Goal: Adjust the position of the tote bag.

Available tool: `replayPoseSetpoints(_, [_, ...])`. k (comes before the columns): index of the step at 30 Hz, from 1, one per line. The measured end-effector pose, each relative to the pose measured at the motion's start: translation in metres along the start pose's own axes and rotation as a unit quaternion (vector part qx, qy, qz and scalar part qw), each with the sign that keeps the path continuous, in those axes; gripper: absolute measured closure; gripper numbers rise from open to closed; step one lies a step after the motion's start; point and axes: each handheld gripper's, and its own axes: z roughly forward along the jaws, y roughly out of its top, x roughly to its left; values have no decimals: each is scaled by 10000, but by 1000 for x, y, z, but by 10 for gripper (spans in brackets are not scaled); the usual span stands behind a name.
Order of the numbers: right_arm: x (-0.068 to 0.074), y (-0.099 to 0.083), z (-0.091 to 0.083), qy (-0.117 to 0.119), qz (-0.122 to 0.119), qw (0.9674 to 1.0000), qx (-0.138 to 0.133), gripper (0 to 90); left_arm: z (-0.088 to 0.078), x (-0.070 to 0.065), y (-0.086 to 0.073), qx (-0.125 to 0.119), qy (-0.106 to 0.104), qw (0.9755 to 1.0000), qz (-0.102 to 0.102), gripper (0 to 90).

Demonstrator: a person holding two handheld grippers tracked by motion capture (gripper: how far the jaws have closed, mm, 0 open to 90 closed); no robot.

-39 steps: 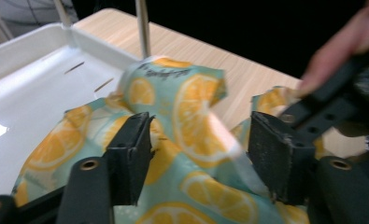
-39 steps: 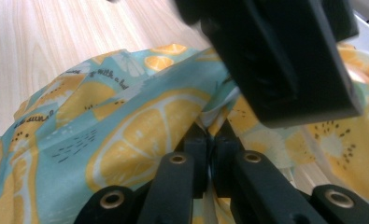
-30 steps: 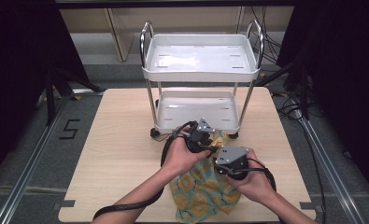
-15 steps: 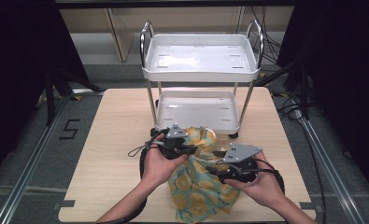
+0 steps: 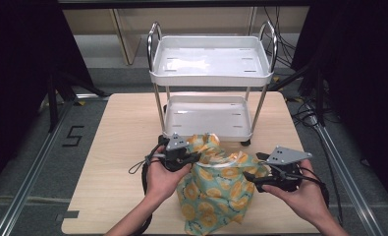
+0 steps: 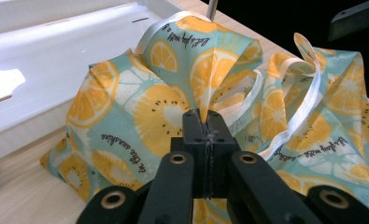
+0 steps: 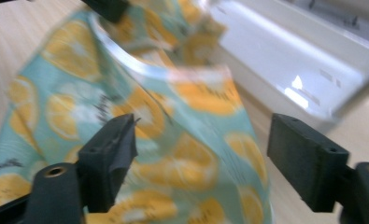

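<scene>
My left gripper (image 6: 205, 122) pinches a fold of the orange-print bag (image 5: 216, 189), while my right gripper (image 7: 201, 154), jaws just opening wide, stands off its far side.

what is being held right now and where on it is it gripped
The left gripper pinches a fold at the bag's top edge. The right gripper holds nothing; its jaws have just been opening.

Left gripper (image 5: 194, 158), right gripper (image 5: 261, 181): black bodies, grey three-cornered top plates, brass-ringed screw holes, black cables.

bag (image 7: 140, 116) blurred (right gripper view), base cropped
</scene>
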Motion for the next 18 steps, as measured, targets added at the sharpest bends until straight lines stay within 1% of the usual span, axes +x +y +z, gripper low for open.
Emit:
replayPoseSetpoints(1, [-2,-2,1,-18,78,9999,70,235,-1,0,-1,-18,14,10000,-1,890])
replayPoseSetpoints(2, [-2,-5,2,-89,232,9996,131,229,-2,0,-1,-18,17,10000,5,890])
replayPoseSetpoints(3, [-4,-7,4,-77,169,9997,171,226,-3,0,-2,-78,23,10000,-37,889])
replayPoseSetpoints(4, [-4,-10,5,-72,285,9992,288,236,-4,0,-2,-71,20,10000,-45,889])
replayPoseSetpoints(5, [-5,-14,8,-27,303,9988,372,284,-5,0,-3,-123,1,9999,-64,888])
replayPoseSetpoints(6, [-4,-17,10,78,379,9978,530,334,-8,1,-3,-67,70,10000,-22,887])
replayPoseSetpoints(7, [-2,-19,12,215,426,9964,706,432,-9,1,-3,-91,29,9999,-81,886])
replayPoseSetpoints(8, [3,-22,14,311,521,9948,821,535,-11,1,-3,-118,43,9999,-67,885])
replayPoseSetpoints(9, [3,-24,17,337,326,9954,833,613,-12,1,-3,-138,38,9999,-87,884])
replayPoseSetpoints(10, [6,-26,18,374,231,9952,880,654,-14,1,-4,-166,54,9998,-95,883])
replayPoseSetpoints(11, [9,-28,20,383,72,9943,995,692,-17,0,-4,-183,71,9996,-203,882])
replayPoseSetpoints(12, [12,-29,22,461,9,9918,1191,722,-19,1,-5,-240,25,9994,-236,881])
replayPoseSetpoints(13, [14,-30,24,465,-35,9914,1224,744,-23,1,-7,-243,44,9994,-260,881])
replayPoseSetpoints(14, [17,-33,26,446,-89,9901,1325,775,-25,1,-8,-261,7,9993,-259,879])
replayPoseSetpoints(15, [18,-33,27,449,-158,9890,1401,799,-27,1,-10,-289,-39,9991,-308,876])
replayPoseSetpoints(16, [19,-34,29,400,-216,9888,1425,818,-30,1,-13,-342,-90,9987,-379,874])
replayPoseSetpoints(17, [19,-35,31,342,-296,9881,1468,842,-33,1,-15,-322,-68,9986,-416,872])
replayPoseSetpoints(18, [19,-35,32,269,-350,9883,1462,853,-36,2,-19,-358,-115,9985,-408,872])
